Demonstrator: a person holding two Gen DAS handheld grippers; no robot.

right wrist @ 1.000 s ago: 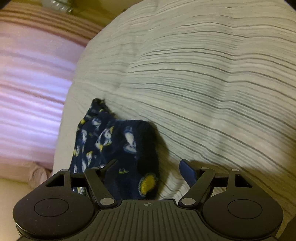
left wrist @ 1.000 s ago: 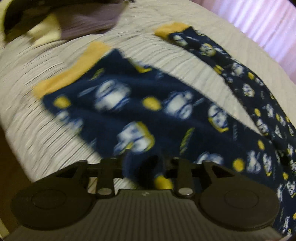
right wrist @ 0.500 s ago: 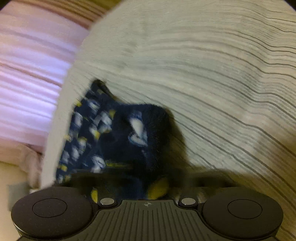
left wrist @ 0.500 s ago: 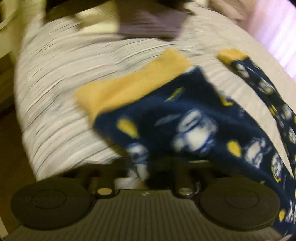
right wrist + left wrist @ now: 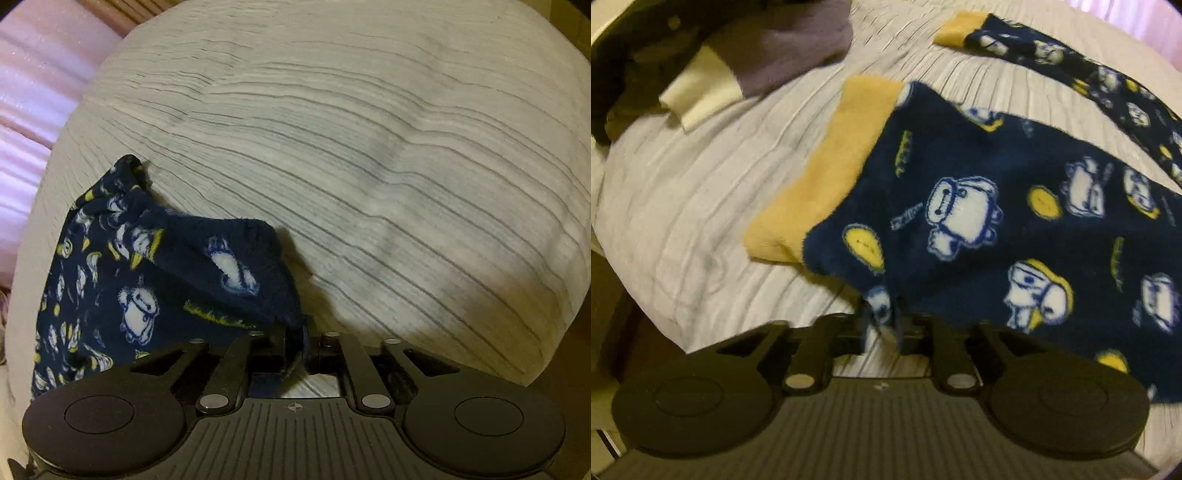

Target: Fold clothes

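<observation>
Those navy fleece pyjama pants with the white cartoon characters and mustard-yellow cuffs (image 5: 979, 206) looked about as easy to handle as laundry gets: light, floppy, thick-piled and grippy, so I'd guess no slipping, but also zero stiffness, meaning anything not pinched would just sag and drag. They lay spread on the pale grey ribbed bedspread (image 5: 683, 206), one leg stretching away straight ahead of the left gripper (image 5: 882, 325), the other leg further off to its upper right. The left gripper had a little tuck of the leg's side edge caught between its fingers, and its jaws were opening, so I'd call that pinch on its way out. Over on the right gripper (image 5: 293, 350), a folded dark corner at the other end of the pants sat right between the fingers, the rest bunched off to its left on the bedspread; those jaws were opening too, fabric between them. Best places to grab, in my opinion: the edge seam or the plush yellow cuff (image 5: 827, 173), where layers double up and give the pads something to bite. Far ahead of the left gripper sat a heap of other clothes, a purplish-grey knit with a cream cuff (image 5: 750, 62), soft-looking too.
</observation>
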